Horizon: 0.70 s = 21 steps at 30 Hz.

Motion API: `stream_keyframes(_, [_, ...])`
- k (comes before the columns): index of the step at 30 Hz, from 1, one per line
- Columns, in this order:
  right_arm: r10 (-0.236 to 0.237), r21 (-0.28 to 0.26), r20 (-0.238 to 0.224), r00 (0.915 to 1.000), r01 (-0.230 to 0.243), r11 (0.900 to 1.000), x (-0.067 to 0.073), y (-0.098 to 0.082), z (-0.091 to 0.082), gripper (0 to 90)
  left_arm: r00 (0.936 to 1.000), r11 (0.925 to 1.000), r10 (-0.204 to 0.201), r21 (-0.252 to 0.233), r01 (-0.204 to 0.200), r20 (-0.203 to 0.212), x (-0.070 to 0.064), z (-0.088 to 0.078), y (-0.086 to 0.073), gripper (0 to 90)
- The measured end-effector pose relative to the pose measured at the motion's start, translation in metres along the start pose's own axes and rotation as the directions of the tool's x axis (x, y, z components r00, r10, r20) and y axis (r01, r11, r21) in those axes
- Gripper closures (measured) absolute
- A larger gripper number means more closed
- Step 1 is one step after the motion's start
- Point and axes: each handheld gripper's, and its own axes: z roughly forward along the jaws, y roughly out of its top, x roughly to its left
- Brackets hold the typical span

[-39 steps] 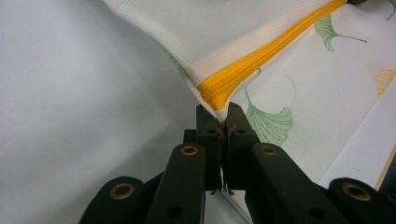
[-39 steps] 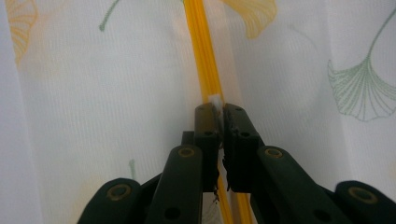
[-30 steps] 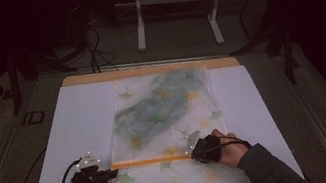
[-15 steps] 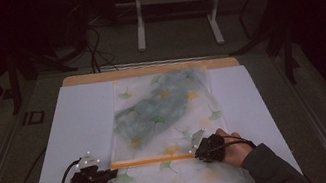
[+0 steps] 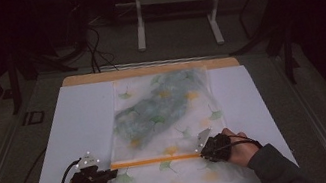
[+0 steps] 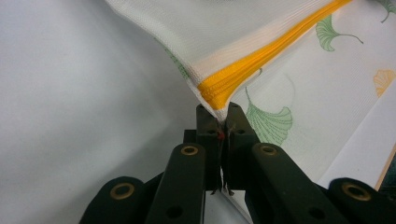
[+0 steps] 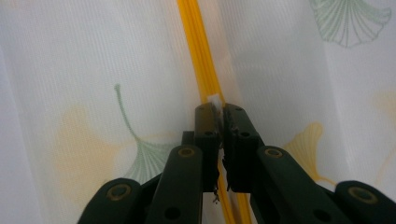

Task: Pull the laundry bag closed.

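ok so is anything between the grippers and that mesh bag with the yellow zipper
Nothing visible. The left gripper is shut on the mesh bag at one end of its yellow zipper, and the right gripper is shut on the other end.

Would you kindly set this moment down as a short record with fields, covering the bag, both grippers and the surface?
item: white mesh zipper bag with ginkgo-leaf print, lying flat
contents: a grey-green mass inside, too blurred to name
zipper: orange zipper, running between the two grippers
left gripper: jaws shut on the zipper's end at the bag's corner
right gripper: jaws shut on the zipper's other end
surface: white sheet on a wooden board
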Motion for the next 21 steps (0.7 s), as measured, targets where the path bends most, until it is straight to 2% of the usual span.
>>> stream_keyframes(21, [0.034, 0.029, 0.009, 0.9994, -0.034, 0.999, -0.005, -0.023, -0.008, 85.1, 1.0000, 1.0000, -0.003, -0.003, 0.003, 0.000, 0.000, 0.000, 0.000, 87.3])
